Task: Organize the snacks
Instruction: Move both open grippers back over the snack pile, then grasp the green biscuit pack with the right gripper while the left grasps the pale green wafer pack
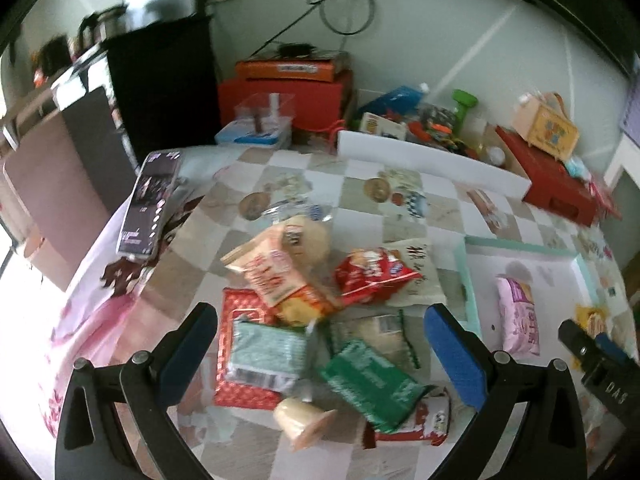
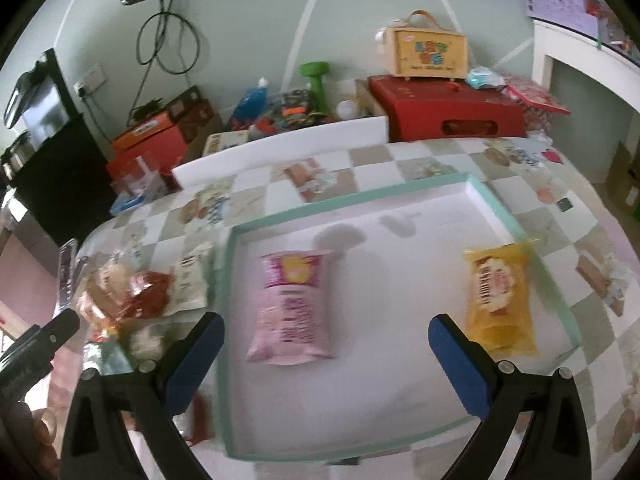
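A pile of snack packets lies on the checked tablecloth: a red packet [image 1: 370, 274], green ones [image 1: 370, 384], a pale green one [image 1: 266, 354], an orange one [image 1: 276, 274]. My left gripper [image 1: 320, 344] hangs open just above this pile, holding nothing. To the right sits a shallow white tray with a mint rim [image 2: 356, 204]. Inside it lie a pink packet [image 2: 290, 306] and a yellow packet [image 2: 500, 300]. My right gripper [image 2: 326, 356] stands open over the tray's near half, with the pink packet between and beyond its fingers, untouched.
A dark flat box [image 1: 150, 208] leans at the table's left edge. Behind the table stand a white board [image 1: 432, 160], red boxes [image 2: 444, 108], a wooden case [image 2: 430, 50], a clear container [image 1: 262, 120] and toys. The other gripper's tip [image 1: 592, 356] shows at right.
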A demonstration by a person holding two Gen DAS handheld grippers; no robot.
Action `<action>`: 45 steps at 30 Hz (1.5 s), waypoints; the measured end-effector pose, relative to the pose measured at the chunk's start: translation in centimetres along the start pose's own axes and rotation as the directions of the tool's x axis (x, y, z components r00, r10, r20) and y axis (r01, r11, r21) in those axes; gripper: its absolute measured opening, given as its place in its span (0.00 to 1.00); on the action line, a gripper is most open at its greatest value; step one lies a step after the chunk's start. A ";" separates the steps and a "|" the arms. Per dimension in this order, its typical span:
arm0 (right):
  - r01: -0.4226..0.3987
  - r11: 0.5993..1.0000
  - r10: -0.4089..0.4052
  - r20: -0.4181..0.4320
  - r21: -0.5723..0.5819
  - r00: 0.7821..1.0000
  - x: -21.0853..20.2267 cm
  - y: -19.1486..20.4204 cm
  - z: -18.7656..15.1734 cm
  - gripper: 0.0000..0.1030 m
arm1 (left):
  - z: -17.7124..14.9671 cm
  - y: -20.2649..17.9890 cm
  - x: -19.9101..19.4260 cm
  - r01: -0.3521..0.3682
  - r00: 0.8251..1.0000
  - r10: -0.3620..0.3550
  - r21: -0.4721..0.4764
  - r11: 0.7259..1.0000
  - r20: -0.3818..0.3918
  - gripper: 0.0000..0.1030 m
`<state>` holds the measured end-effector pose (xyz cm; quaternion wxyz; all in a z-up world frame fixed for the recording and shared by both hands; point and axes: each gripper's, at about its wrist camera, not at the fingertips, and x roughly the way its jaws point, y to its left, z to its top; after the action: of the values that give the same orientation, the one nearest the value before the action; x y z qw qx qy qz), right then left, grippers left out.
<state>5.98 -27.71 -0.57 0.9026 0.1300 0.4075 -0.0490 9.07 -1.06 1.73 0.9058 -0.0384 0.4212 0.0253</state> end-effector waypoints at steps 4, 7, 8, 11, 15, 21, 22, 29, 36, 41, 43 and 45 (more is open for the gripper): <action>-0.032 0.999 0.031 -0.032 -0.041 0.999 0.3 2.5 -0.6 1.00 | -0.5 1.9 0.4 0.006 0.999 -0.008 -0.046 0.999 -0.041 1.00; -0.043 0.995 0.037 -0.062 -0.094 0.997 0.8 4.6 -1.3 1.00 | -1.1 2.9 1.2 0.020 0.996 -0.026 -0.074 0.997 -0.087 1.00; -0.048 0.993 0.041 -0.069 -0.110 0.997 0.9 5.3 -1.5 1.00 | -1.2 2.9 1.4 0.019 0.995 -0.026 -0.074 0.997 -0.098 1.00; -0.065 0.987 0.052 -0.087 -0.150 0.995 1.1 6.9 -2.2 1.00 | -1.9 3.1 1.8 0.011 0.992 -0.019 -0.064 0.998 -0.126 1.00; -0.080 0.977 0.059 -0.113 -0.198 0.992 1.5 8.7 -3.2 1.00 | -3.0 3.3 2.6 0.025 0.984 -0.037 -0.068 0.997 -0.176 1.00; -0.091 0.967 0.056 -0.151 -0.238 0.987 2.4 10.1 -4.2 1.00 | -4.0 5.0 3.7 0.024 0.969 -0.057 -0.136 0.990 -0.242 1.00; -0.092 0.965 0.055 -0.153 -0.245 0.987 2.5 10.2 -4.3 1.00 | -4.0 5.3 3.8 0.028 0.967 -0.066 -0.152 0.988 -0.248 1.00; -0.118 0.946 0.066 -0.176 -0.302 0.982 3.5 12.2 -4.9 1.00 | -4.0 6.8 4.4 0.011 0.958 -0.067 -0.201 0.979 -0.277 1.00; -0.173 0.909 0.110 -0.183 -0.380 0.977 4.2 15.0 -5.7 1.00 | -4.1 7.5 4.9 0.011 0.950 -0.081 -0.228 0.974 -0.301 1.00; -0.195 0.887 0.132 -0.176 -0.418 0.976 4.8 16.4 -5.8 1.00 | -3.9 8.0 5.3 0.005 0.947 -0.085 -0.250 0.968 -0.309 1.00; -0.192 0.877 0.129 -0.168 -0.441 0.977 5.0 16.9 -6.0 0.99 | -3.9 8.2 5.4 0.002 0.946 -0.085 -0.255 0.967 -0.313 1.00; -0.201 0.871 0.136 -0.173 -0.447 0.975 5.4 17.3 -6.1 0.95 | -3.9 8.3 5.5 0.000 0.945 -0.085 -0.260 0.966 -0.316 1.00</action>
<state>8.53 -9.30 -5.14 0.8783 -0.0505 0.4552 0.1373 8.99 6.88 -5.39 0.8119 -0.1680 0.5566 0.0534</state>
